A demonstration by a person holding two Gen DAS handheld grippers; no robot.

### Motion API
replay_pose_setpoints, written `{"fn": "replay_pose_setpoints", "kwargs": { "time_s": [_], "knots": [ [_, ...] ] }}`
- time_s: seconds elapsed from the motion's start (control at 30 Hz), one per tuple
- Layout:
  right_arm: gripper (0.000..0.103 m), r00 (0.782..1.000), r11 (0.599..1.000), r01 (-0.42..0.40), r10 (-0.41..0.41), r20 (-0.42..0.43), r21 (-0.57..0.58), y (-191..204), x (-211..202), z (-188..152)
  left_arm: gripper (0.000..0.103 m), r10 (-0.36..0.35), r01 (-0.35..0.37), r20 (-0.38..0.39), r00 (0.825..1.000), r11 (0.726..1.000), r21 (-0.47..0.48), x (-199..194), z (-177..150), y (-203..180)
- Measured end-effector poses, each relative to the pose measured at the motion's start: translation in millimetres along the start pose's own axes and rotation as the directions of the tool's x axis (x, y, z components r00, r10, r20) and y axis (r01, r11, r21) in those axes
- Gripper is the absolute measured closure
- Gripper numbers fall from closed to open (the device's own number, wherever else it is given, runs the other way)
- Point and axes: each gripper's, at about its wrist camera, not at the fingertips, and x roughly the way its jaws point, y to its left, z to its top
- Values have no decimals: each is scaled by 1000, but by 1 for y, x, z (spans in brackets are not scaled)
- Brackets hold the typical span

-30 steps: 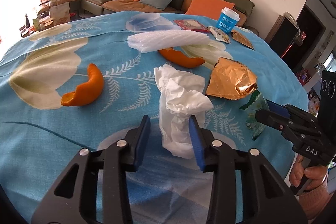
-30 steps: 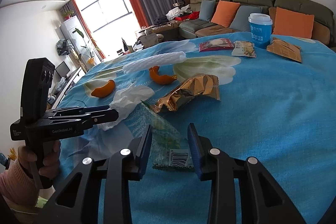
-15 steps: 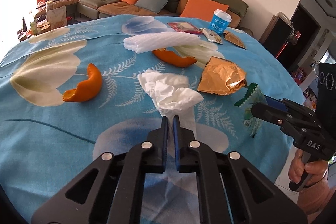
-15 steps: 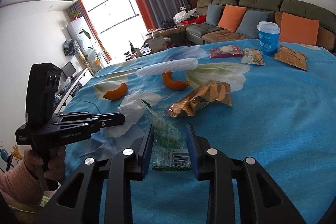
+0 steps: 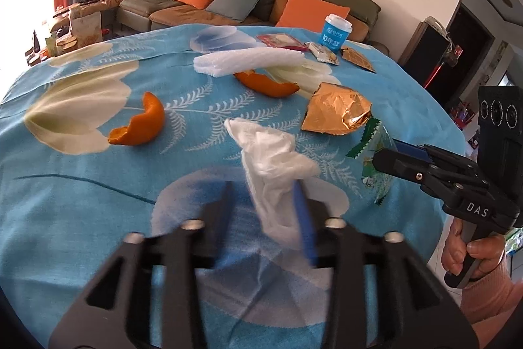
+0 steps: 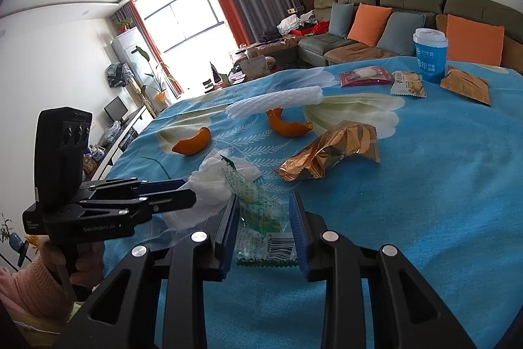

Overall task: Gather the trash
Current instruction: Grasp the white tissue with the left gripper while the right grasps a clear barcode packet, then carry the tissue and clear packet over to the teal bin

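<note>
Two views, left wrist first: left gripper (image 5: 264,188) blurred, jaws just been opening, now released, white tissue (image 5: 274,162) between them, leaning on the right-hand blue pad, not squeezed. Tissue crumpled, near edge of blue floral tablecloth (image 5: 81,201). Right gripper (image 5: 389,154) at frame right, held by a hand (image 5: 470,254) in a pink sleeve, tip clenched on clear green wrapper (image 5: 372,149) standing up off the cloth. Gold foil wrapper (image 5: 336,113) just beyond, crumpled. Two orange peels on the cloth, one left (image 5: 143,126), one further back (image 5: 268,84) touching white foam net (image 5: 248,61). Blue paper cup (image 5: 336,31) upright at far edge with small snack packets beside it.

Right wrist view: green wrapper spanning pad to pad, barcode end toward the camera, pads grasping both edges. Left gripper coming in from the left, tissue at its tip, just beside the wrapper's top corner. Peels, foam net, gold wrapper, cup well apart behind
</note>
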Motion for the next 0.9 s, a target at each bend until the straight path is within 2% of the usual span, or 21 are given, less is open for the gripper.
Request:
{"fn": "replay_pose_setpoints", "kwargs": {
  "time_s": [0.13,0.23,0.3,0.43,0.9],
  "knots": [
    [74,1000,1000,-2,2,-3,8,-3,2,0,61,10,-10,-23,1000,1000,6,8,3,-1],
    [74,1000,1000,-3,3,-3,13,-4,1,-1,66,6,-6,-38,999,1000,1,14,4,-1],
    [74,1000,1000,-4,4,-3,15,-5,1,-1,81,1,-1,-42,999,1000,-5,15,4,0],
    [74,1000,1000,-8,8,-1,13,-5,2,-1,88,3,-3,-37,999,1000,-3,14,2,0],
    [74,999,999,-44,44,8,-7,8,5,5,91,-10,11,35,999,999,-42,-24,-9,9]
  ]
}}
